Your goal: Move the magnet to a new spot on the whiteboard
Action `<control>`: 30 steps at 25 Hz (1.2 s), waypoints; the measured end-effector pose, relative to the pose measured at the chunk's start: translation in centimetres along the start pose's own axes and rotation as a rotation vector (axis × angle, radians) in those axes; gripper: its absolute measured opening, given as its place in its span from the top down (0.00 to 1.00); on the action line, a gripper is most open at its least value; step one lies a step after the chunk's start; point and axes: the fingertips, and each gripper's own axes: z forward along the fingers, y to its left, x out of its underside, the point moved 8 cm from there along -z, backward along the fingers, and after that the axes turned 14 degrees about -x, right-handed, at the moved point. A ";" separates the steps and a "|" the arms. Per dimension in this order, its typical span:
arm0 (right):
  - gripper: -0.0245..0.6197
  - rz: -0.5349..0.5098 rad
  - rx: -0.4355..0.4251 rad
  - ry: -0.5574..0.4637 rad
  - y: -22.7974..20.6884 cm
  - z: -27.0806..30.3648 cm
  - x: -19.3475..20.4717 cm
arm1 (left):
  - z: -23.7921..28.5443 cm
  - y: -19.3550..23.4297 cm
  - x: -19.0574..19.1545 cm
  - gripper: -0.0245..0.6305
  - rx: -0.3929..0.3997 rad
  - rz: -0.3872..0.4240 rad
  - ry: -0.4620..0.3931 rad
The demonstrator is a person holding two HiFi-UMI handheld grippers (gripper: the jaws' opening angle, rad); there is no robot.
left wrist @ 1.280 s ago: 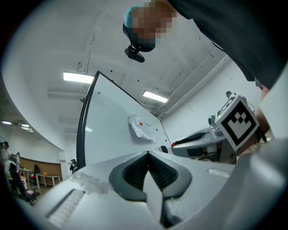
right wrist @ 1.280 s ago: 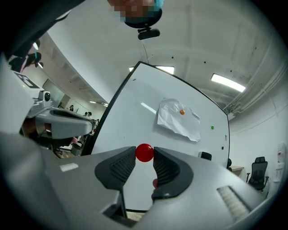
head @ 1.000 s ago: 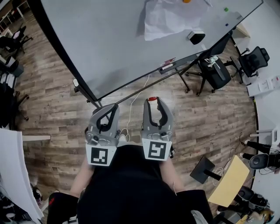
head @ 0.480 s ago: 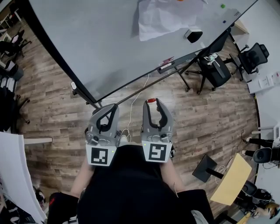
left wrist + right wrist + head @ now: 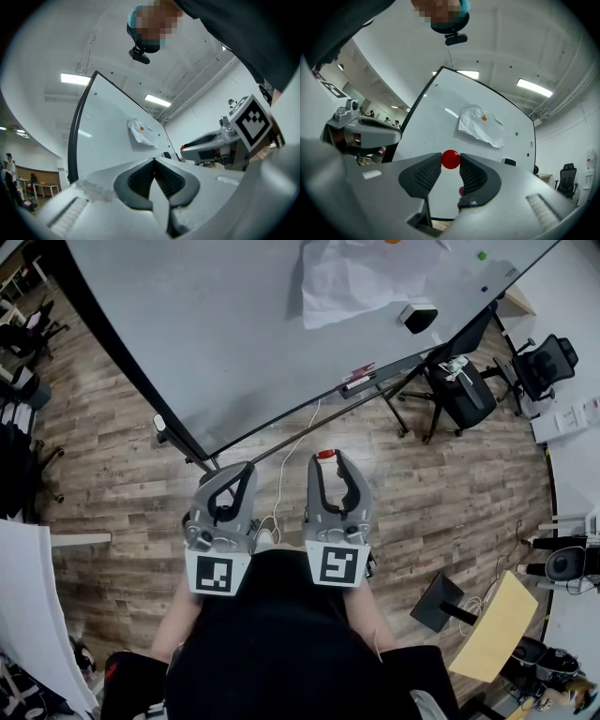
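Observation:
My right gripper (image 5: 450,160) (image 5: 326,457) is shut on a round red magnet (image 5: 450,159) (image 5: 325,454), pinched between its two tips and held in front of the person's body, well short of the whiteboard (image 5: 244,324) (image 5: 454,136). My left gripper (image 5: 238,470) (image 5: 153,161) sits beside it, jaws shut with nothing between them. On the board a crumpled white paper (image 5: 361,277) (image 5: 480,124) hangs under an orange magnet (image 5: 484,118) (image 5: 394,242). A small green magnet (image 5: 516,133) (image 5: 482,255) sticks further right.
A black eraser (image 5: 419,318) clings to the board's lower right, with markers (image 5: 356,376) on the tray rail. The board stands on a wheeled frame (image 5: 281,442) over wood flooring. Office chairs (image 5: 464,381) stand to the right and a white desk edge (image 5: 28,606) to the left.
Both grippers have stayed in place with the magnet still held. The head view shifted slightly, so the board and paper sit marginally differently in frame.

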 end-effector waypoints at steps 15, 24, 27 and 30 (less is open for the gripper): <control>0.77 -0.009 -0.089 -0.052 1.7 4.1 -1.1 | -1.0 3.3 0.4 0.96 -0.084 0.027 0.020; 0.77 -0.024 -0.130 -0.061 3.4 7.3 -1.7 | -1.4 6.3 0.9 0.96 -0.125 0.036 0.030; 0.77 -0.032 -0.138 -0.059 3.7 8.3 -1.9 | -1.5 7.1 1.2 0.96 -0.129 0.034 0.034; 0.77 -0.039 -0.148 -0.059 4.1 9.2 -2.1 | -1.6 7.9 1.4 0.96 -0.135 0.034 0.036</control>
